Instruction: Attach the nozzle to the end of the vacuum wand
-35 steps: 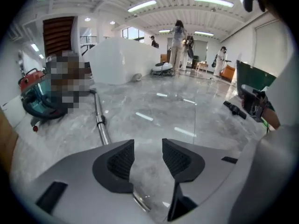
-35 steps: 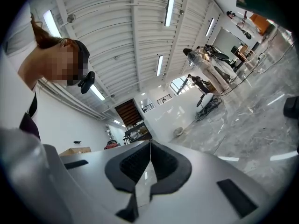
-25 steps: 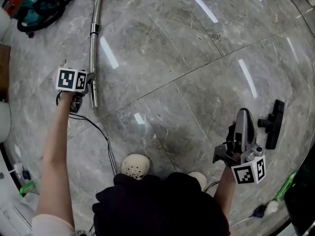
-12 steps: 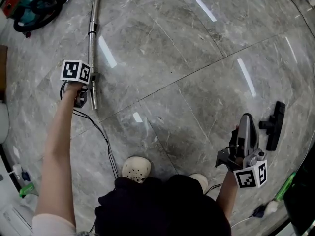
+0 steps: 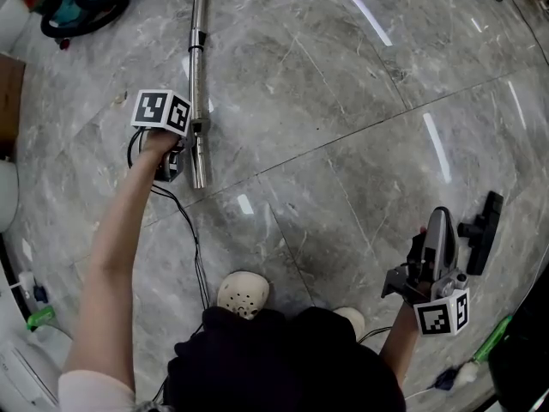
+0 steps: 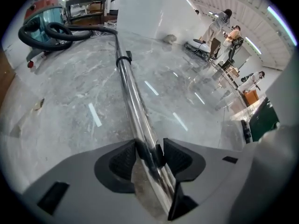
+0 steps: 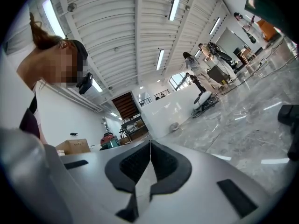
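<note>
We see a glossy grey marble floor (image 5: 343, 101) crossed by thin tile seams. A chrome vacuum wand (image 5: 198, 75) runs along it at upper left, toward a teal-and-red vacuum cleaner (image 6: 44, 15). A black nozzle (image 5: 485, 230) lies well apart at right. A thin black cable (image 5: 196, 256) trails near the wand.

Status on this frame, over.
Left hand-held gripper clamped on vacuum wand. Right hand-held gripper shut, empty. Nozzle on floor, unattached. Nothing blocking.

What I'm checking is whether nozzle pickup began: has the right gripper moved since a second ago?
No. In the head view the right gripper keeps the same gap, just left of the nozzle.
</note>
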{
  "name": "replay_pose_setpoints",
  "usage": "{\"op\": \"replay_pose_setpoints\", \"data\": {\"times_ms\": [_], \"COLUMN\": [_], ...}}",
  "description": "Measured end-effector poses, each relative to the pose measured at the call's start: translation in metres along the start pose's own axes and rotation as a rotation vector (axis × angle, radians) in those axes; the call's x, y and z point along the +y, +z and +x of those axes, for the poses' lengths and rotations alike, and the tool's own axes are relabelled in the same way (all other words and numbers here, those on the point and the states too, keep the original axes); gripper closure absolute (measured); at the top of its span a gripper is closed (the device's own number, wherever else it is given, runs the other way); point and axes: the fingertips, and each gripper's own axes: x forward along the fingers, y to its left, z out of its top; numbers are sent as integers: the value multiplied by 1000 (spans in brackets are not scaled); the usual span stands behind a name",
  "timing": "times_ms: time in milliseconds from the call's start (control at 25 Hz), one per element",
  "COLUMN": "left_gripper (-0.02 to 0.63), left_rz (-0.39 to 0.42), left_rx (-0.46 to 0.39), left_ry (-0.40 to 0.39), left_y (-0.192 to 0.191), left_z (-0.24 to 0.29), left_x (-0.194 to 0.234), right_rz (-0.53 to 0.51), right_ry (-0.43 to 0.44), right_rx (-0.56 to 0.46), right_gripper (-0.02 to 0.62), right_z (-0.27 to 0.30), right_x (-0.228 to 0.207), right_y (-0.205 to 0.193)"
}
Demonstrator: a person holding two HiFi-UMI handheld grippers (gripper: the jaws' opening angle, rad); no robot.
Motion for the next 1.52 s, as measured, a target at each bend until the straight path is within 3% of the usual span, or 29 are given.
{"op": "replay_pose_setpoints", "data": {"times_ms": [440, 520, 680, 760, 960, 1040, 1200, 1320, 1520], "left_gripper": [416, 416, 423, 430, 446, 453, 454, 456, 454], "left_rz": [-89, -120, -167, -192, -346, -365, -305, -281, -251], "left_rx": [-104, -122, -100, -96, -131, -160, -190, -168, -149], "left_ry": [-228, -336, -656, -769, -1040, -1065, -1016, -979, -940], "left_y": [-7, -10, -23, -28, -16, -7, 3, 1, -6], "left_z": [-21, -26, -34, -33, -44, -48, -33, -11, 4], "left_x": [-78, -102, -176, -209, -278, -285, -288, -290, -291], "right_rz": [30, 38, 33, 37, 40, 77, 196, 225, 207], "right_ry": [-18, -18, -32, -39, -83, -108, -200, -254, -271], "right_rx": [-25, -31, -36, -40, -50, -50, -88, -120, -112], "right_gripper": [580, 580, 580, 580, 580, 580, 580, 580, 580], "right_z": [-8, -9, -14, -17, -35, -44, -70, -87, -92], "right_x": [-9, -9, -9, -10, -19, -30, -71, -90, -95], "right_y": [4, 6, 8, 8, 12, 10, 13, 20, 19]}}
